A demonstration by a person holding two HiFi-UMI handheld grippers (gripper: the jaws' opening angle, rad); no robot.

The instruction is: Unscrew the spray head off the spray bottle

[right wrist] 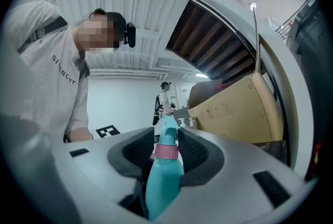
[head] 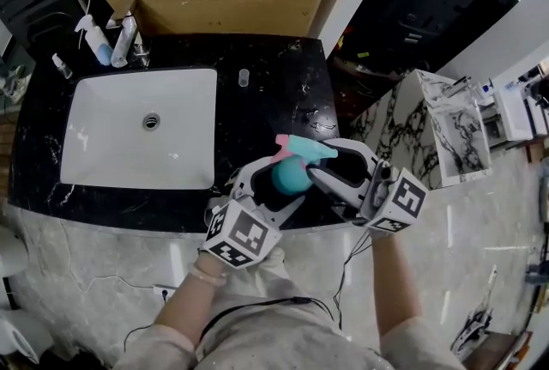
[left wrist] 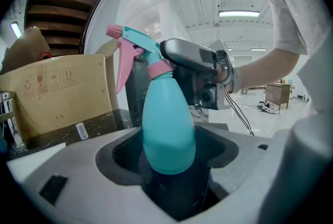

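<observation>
fingers of the left gripper (left wrist: 169,160) are clamped on the belly of the roughly upright teal plastic spray bottle (left wrist: 167,124), those of the right gripper (right wrist: 167,148) on its pink screw collar (right wrist: 167,152) above.

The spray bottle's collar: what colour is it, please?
Pink collar, best seen in the right gripper view.

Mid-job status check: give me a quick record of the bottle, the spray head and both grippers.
spray bottle: teal, held over the front edge of the black counter
spray head: on the bottle, pink collar seated at the neck
left gripper: closed on the bottle's body
right gripper: closed on the spray head at the pink collar
</observation>
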